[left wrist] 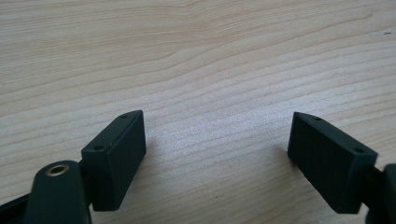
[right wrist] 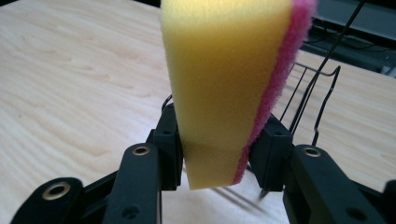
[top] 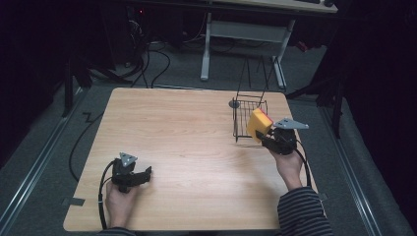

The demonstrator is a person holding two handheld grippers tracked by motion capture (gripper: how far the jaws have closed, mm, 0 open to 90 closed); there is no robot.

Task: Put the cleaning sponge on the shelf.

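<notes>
Sponge [right wrist: 224, 88], yellow with a pink scrub layer, stands pinched between the fingers of the right gripper [top: 268, 139], just in front of the wire rack [top: 244, 120] at the worktop's [top: 187, 128] far right; no writing is readable on it. The right gripper view reveals the pink layer that the high view barely hints at. Far from the rack, at the near left, the left gripper [top: 142, 176] rests low, seemingly on the wood, fingers [left wrist: 116, 154] spread wide on nothing.

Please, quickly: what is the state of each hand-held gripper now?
Left hand-held gripper: open, holding nothing, over the wooden table.
Right hand-held gripper: closed on the yellow sponge with pink scouring layer.
</notes>
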